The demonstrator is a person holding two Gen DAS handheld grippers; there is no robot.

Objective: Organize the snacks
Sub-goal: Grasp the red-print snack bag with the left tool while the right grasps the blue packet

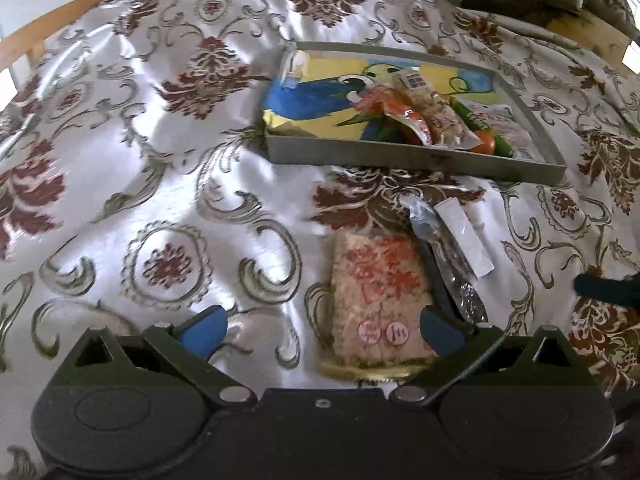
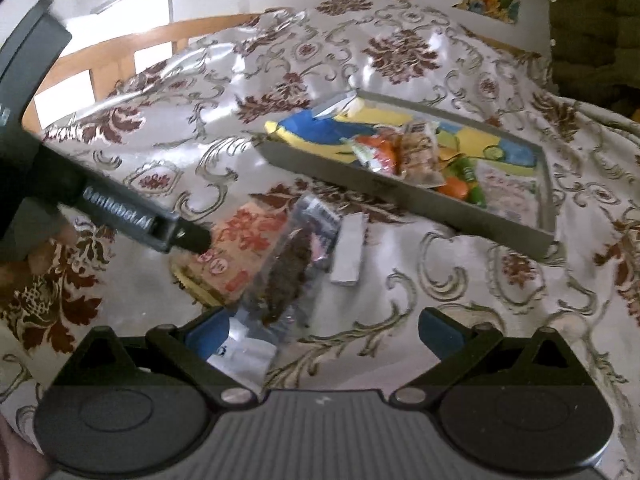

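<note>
A grey tray (image 1: pixel 416 160) with a parrot picture holds several snack packets (image 1: pixel 432 116); the tray also shows in the right wrist view (image 2: pixel 440 208). In front of it on the cloth lie a pink rice-cracker packet (image 1: pixel 380 292), a clear packet of dark snack (image 1: pixel 452 264) and a white stick packet (image 1: pixel 464 236). My left gripper (image 1: pixel 324 330) is open, low over the cracker packet's near end. My right gripper (image 2: pixel 324 332) is open, its left finger by the dark snack packet (image 2: pixel 284 276). The cracker packet (image 2: pixel 240 248) and white stick (image 2: pixel 350 252) lie beyond. The left gripper's finger (image 2: pixel 188 236) shows there.
A white satin cloth with red and grey damask pattern (image 1: pixel 168 200) covers the table. A wooden chair back (image 2: pixel 120 48) stands behind the table at the left. A dark cushion (image 2: pixel 592 40) sits at the far right.
</note>
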